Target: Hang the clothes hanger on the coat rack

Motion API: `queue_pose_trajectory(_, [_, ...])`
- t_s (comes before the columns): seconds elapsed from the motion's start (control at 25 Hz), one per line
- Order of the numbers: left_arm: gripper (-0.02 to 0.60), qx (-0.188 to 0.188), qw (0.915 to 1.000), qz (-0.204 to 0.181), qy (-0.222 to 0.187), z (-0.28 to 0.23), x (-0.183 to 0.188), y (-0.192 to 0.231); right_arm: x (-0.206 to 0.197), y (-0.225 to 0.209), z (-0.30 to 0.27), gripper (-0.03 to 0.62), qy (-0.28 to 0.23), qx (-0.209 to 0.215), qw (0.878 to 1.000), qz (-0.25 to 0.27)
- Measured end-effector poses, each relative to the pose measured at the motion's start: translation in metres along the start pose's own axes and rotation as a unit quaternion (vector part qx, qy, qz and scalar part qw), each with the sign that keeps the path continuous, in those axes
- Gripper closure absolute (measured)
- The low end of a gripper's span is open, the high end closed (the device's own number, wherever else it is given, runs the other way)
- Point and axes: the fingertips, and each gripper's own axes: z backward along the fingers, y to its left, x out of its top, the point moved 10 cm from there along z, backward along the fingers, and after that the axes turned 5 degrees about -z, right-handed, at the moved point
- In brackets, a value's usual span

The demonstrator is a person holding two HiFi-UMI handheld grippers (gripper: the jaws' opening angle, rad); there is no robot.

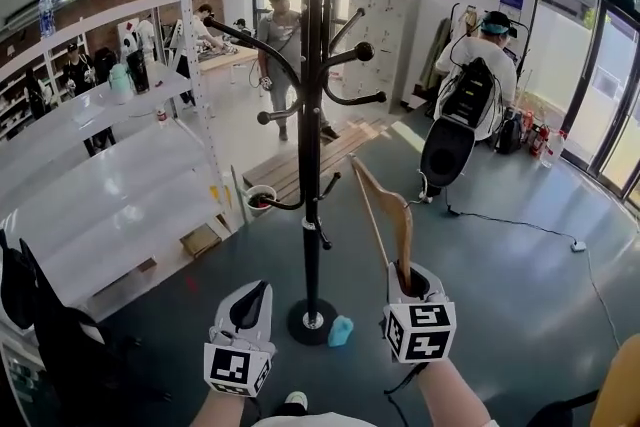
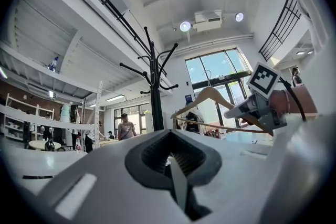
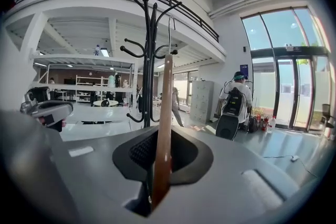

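Observation:
A tall black coat rack [image 1: 312, 115] with curved knobbed arms stands just ahead, its round base [image 1: 311, 321] on the grey floor. My right gripper [image 1: 408, 283] is shut on the lower end of a wooden clothes hanger [image 1: 386, 211], which rises up and left, right of the pole and below the arms. The right gripper view sees the hanger [image 3: 164, 128] edge-on in the jaws, its metal hook [image 3: 169, 34] overlapping the rack [image 3: 150, 60]. My left gripper [image 1: 249, 303] hovers low, left of the base, shut on nothing. From the left gripper view, the hanger [image 2: 209, 96] sits right of the rack [image 2: 156, 93].
White shelving [image 1: 120, 185] runs along the left. A small blue object [image 1: 341, 331] lies beside the rack's base. A bucket [image 1: 260, 198] and a wooden pallet [image 1: 300, 165] sit behind the rack. People stand further back, one with a backpack [image 1: 472, 90]. A cable [image 1: 520, 225] crosses the floor on the right.

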Motion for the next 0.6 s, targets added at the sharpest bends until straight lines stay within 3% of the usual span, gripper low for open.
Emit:
queue_pose_trajectory(0.32, [0.581,-0.023,0.9997,-0.002,0.006,-0.030,-0.008,0.036,0.070,0.016,-0.067,0.536,-0.025,-0.009,0.999,0.037])
queue_pose_trajectory(0.6, [0.581,-0.029,0.9994,0.002,0.021,-0.046,-0.028,0.062,0.092,0.025,-0.123,0.536,-0.008,-0.015,0.998,0.052])
